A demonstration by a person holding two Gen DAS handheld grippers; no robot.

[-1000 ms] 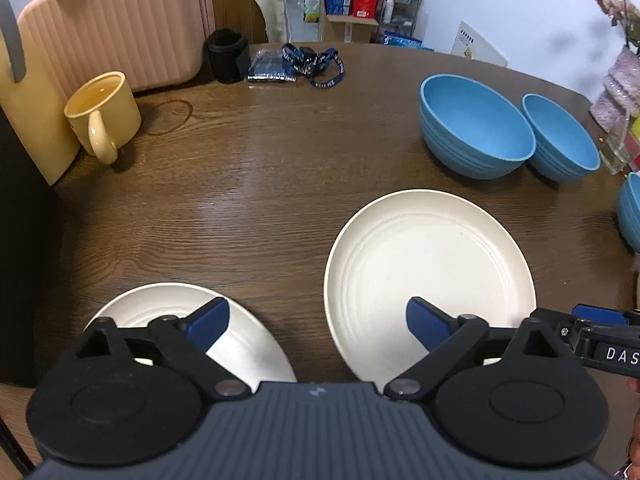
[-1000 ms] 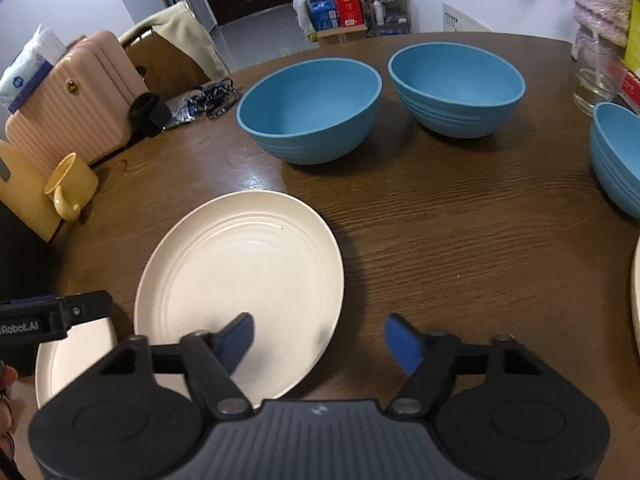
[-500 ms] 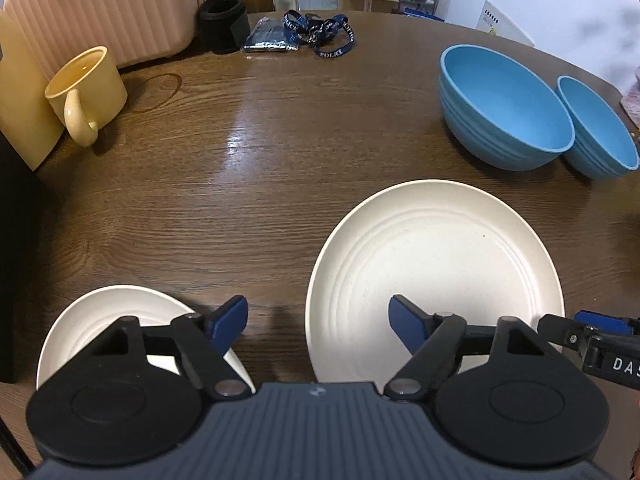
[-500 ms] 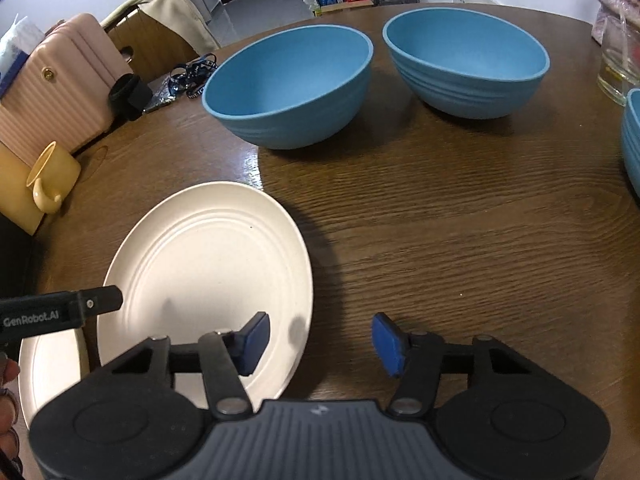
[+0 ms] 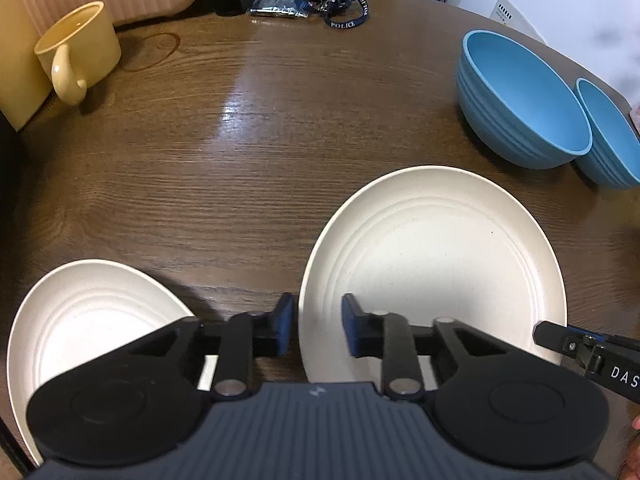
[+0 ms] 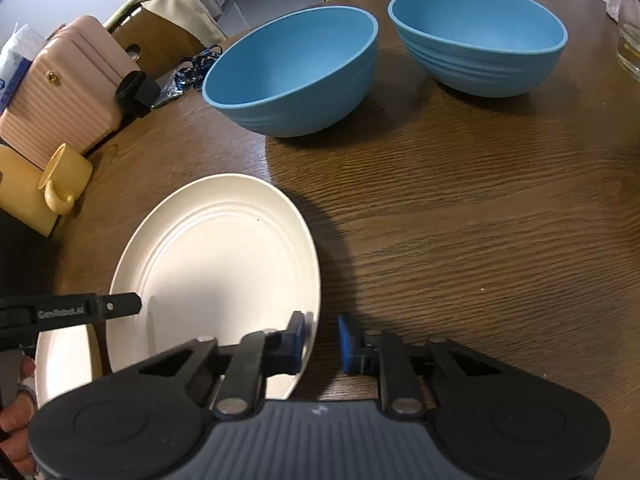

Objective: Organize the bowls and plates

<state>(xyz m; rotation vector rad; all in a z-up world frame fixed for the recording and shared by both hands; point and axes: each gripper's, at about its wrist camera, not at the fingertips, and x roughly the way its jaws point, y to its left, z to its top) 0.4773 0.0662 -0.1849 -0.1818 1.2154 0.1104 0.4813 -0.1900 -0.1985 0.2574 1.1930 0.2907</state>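
left claw [image 5: 314,330]: ribbed dark grey housing, two round black discs, black linkage arms with silver pivot screws, blue pads | right claw [image 6: 321,340]: same build, small pale logo on housing | markings: white "DAS" and "GenRobot.AI" lettering on black side bars | skin: bare fingers [image 6: 14,408] at frame edge

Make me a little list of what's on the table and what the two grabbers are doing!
big plate: round cream plate, flat on brown wooden table
small plate: cream plate, nearer left
bowls: two blue bowls, side by side
mug: yellow mug, upright
left gripper: straddling big plate's left rim, not closed
right gripper: straddling its right rim, not closed
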